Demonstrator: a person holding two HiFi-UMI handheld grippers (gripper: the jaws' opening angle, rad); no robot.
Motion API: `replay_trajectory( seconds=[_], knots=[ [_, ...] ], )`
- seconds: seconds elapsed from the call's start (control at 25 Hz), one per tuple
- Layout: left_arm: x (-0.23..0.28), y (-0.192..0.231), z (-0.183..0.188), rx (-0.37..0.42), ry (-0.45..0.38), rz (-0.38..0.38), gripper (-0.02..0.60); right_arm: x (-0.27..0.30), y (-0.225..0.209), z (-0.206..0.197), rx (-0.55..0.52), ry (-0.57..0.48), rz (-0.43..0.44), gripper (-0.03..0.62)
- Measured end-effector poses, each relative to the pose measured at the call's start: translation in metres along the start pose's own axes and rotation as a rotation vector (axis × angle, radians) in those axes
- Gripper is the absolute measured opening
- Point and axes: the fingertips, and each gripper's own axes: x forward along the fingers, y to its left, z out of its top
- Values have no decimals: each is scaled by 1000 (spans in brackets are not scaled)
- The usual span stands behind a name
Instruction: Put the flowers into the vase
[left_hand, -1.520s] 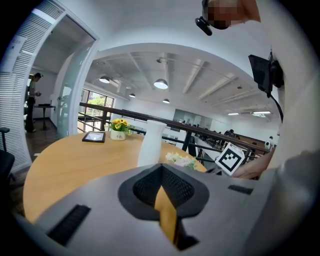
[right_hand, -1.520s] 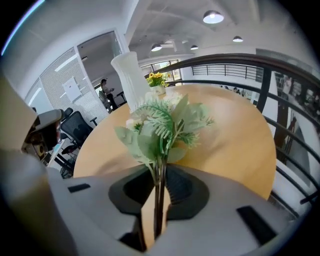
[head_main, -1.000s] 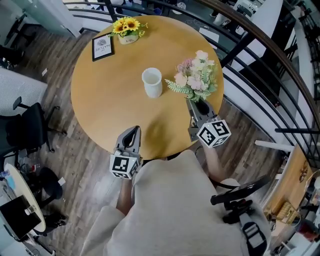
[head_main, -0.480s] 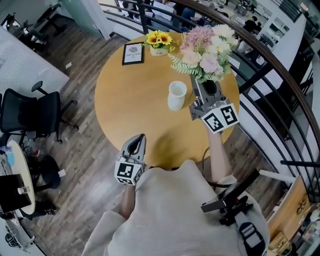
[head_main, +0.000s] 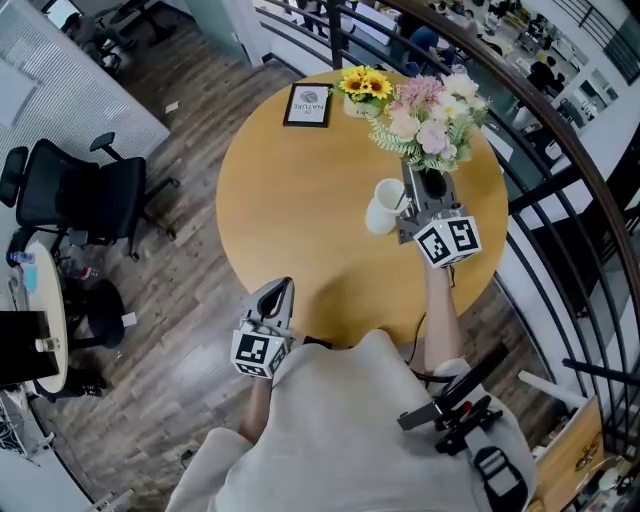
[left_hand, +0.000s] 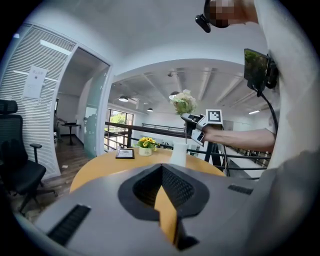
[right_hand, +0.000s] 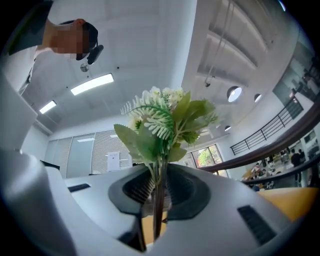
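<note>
- Head view shows the bouquet of pink and cream artificial flowers with green fern leaves (head_main: 430, 115) raised above the round wooden table (head_main: 290, 215), its blossoms at about 1 o'clock from the white ceramic vase (head_main: 385, 207).
- A second ago the bunch sat lower, out near the table's edge and well apart from the vase. It has since been lifted, turned more upright and brought in just beside the vase.
- Left gripper view puts the stem ends close above the vase (left_hand: 178, 154) mouth, not yet inside. I judge the carry is nearly done, and lining the stems up and lowering them is what remains.
- The right gripper (head_main: 421, 185) pinches the bundle low on its dark stems. In the right gripper view the jaws are nearly closed on those stems, with the leaves and blooms (right_hand: 165, 120) rising straight above the right gripper (right_hand: 157, 175).
- The left gripper (head_main: 278, 290) hangs at the table's 6 o'clock edge, well apart from the vase. Its jaws are pressed together on nothing, with only the tabletop beyond the left gripper (left_hand: 161, 166).
- At the table's 12 o'clock rim stands a small pot of yellow sunflowers (head_main: 365, 88), with a black-framed card (head_main: 308, 105) at its 9 o'clock.
</note>
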Motion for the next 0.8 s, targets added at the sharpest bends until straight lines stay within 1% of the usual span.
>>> replay_trajectory(
  seconds=[0.16, 0.28, 0.36, 0.48, 0.56, 0.64, 0.68, 0.8],
  knots=[
    [11, -4, 0, -3, 10, -18, 6, -7, 3, -19, -15, 52, -2, 67],
    [18, -13, 0, 7, 22, -55, 6, -17, 1, -31, -13, 79, -42, 73],
    [22, -18, 1, 14, 24, -75, 6, -21, -1, -38, -37, 110, -76, 87],
    [24, -20, 2, 12, 24, -81, 6, -32, 2, -52, -74, 170, -90, 111],
    [25, -21, 2, 11, 26, -87, 6, -39, 6, -63, -89, 206, -93, 148],
    [26, -22, 2, 11, 26, -93, 6, -43, 10, -73, -117, 244, -91, 226],
    [26, -23, 2, 12, 25, -96, 6, -45, 11, -78, -136, 267, -89, 253],
    [27, -25, 2, 13, 22, -97, 6, -51, 10, -97, -181, 345, -94, 304]
  ],
)
